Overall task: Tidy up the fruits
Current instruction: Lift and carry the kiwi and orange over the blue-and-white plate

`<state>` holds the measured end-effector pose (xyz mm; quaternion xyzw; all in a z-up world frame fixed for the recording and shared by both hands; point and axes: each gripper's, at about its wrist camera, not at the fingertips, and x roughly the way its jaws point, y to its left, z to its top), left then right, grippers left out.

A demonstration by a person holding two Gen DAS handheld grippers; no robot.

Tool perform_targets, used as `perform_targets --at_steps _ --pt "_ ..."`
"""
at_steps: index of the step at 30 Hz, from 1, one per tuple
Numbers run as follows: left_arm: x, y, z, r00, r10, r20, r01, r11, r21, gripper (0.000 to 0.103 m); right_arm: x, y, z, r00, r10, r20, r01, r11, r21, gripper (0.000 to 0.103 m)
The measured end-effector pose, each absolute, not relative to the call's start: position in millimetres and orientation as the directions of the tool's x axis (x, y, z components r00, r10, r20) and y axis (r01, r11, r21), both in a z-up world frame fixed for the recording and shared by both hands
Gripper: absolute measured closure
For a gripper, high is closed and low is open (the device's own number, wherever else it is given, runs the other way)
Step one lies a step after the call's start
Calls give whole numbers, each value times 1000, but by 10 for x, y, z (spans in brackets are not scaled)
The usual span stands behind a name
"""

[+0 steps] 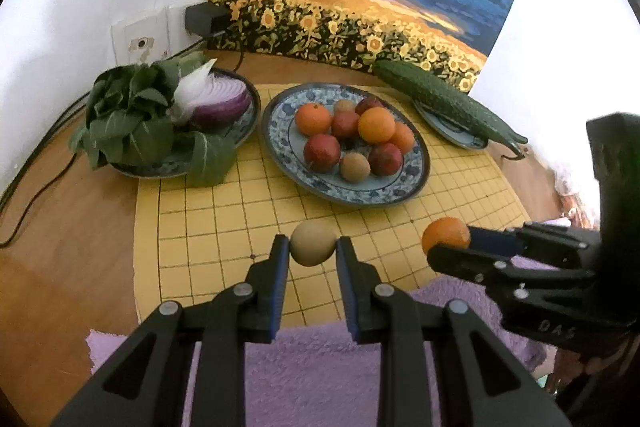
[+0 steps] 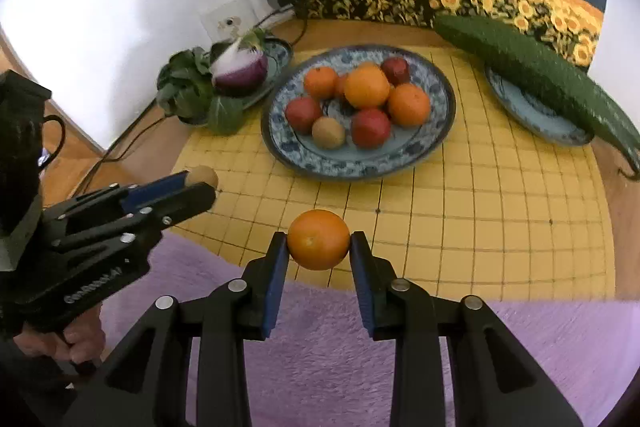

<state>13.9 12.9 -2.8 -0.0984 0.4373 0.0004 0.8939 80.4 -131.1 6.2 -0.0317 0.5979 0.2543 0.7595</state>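
Observation:
My left gripper [image 1: 313, 243] is shut on a small tan round fruit [image 1: 313, 242] and holds it above the yellow grid mat. My right gripper [image 2: 319, 241] is shut on an orange [image 2: 319, 239], also above the mat's near edge. Each gripper shows in the other's view: the right one [image 1: 444, 241] with the orange, the left one [image 2: 202, 181] with the tan fruit [image 2: 203, 175]. The blue patterned fruit plate [image 1: 280, 147] [image 2: 444, 131] lies beyond both, holding several oranges, red fruits and tan fruits.
A plate with leafy greens and a halved red onion [image 1: 218, 99] stands at back left. A long cucumber [image 1: 444, 99] lies across a small plate at back right. A purple towel [image 1: 312, 367] covers the near edge. A sunflower painting leans on the wall; cables run at left.

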Motion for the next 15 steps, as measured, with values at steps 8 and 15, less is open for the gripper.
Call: perform_targets --at_steps 8,15 --pt "221 47 -35 617 -85 -783 -97 978 -183 78 899 -1360 49 145 361 -921 -436 859 268 71" --pt "329 72 32 638 -70 -767 -122 974 -190 78 1028 -1473 72 165 374 -913 -418 865 278 71"
